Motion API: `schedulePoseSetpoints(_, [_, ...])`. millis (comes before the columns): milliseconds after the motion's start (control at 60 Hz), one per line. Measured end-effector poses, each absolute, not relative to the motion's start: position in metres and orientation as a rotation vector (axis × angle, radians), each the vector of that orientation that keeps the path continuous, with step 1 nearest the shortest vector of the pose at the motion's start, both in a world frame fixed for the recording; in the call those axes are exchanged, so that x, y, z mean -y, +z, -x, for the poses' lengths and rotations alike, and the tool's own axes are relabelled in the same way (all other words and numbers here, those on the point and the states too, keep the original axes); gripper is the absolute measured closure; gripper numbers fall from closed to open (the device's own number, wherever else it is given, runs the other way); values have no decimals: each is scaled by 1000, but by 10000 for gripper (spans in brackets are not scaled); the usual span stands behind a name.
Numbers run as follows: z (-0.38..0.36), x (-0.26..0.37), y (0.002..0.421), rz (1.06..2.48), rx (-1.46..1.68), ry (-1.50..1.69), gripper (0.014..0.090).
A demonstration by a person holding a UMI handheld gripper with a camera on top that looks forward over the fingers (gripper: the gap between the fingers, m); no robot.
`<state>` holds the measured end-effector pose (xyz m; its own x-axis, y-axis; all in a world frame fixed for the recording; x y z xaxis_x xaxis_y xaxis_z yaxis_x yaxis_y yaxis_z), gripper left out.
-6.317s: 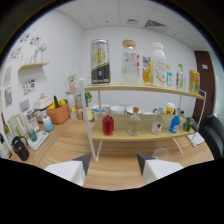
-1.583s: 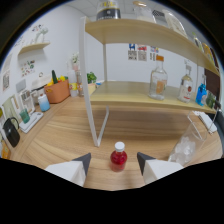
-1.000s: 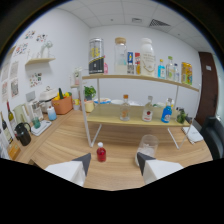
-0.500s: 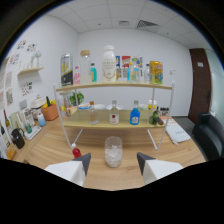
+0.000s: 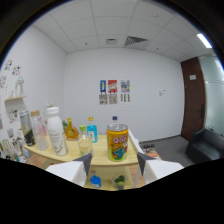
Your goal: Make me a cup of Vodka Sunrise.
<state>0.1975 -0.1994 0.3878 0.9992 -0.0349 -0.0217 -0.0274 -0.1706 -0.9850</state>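
Glossy printed can (image 5: 117, 143), pale wooden shelf (image 5: 102, 159), white plastic bottle (image 5: 55, 132)

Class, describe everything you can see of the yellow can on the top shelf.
The yellow can is a cylinder, metal by its look, with a silvery rim on top and a label of red and blue print that is too blurred to read. It stands upright on the wooden shelf, just beyond the open fingers of the hand-held gripper, which do not touch it. A blue-capped bottle stands behind it.
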Motion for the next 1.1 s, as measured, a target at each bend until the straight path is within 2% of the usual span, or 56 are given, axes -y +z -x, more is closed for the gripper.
schedulePoseSetpoints(117, [-210, 158, 388, 1746, -63, 8, 217])
schedulePoseSetpoints(300, [-212, 120, 376, 1785, -52, 52, 331])
schedulePoseSetpoints(333, [-211, 115, 374, 1785, -48, 56, 363])
schedulePoseSetpoints(383, [-211, 110, 374, 1782, -39, 51, 457])
schedulePoseSetpoints(433, [-207, 107, 375, 1773, -22, 49, 507])
schedulePoseSetpoints(850, [-207, 113, 383, 1750, -11, -6, 540])
schedulePoseSetpoints(1000, [-206, 143, 413, 1685, -34, -6, 540])
schedulePoseSetpoints(1100, [-199, 175, 416, 1667, -42, 4, 540])
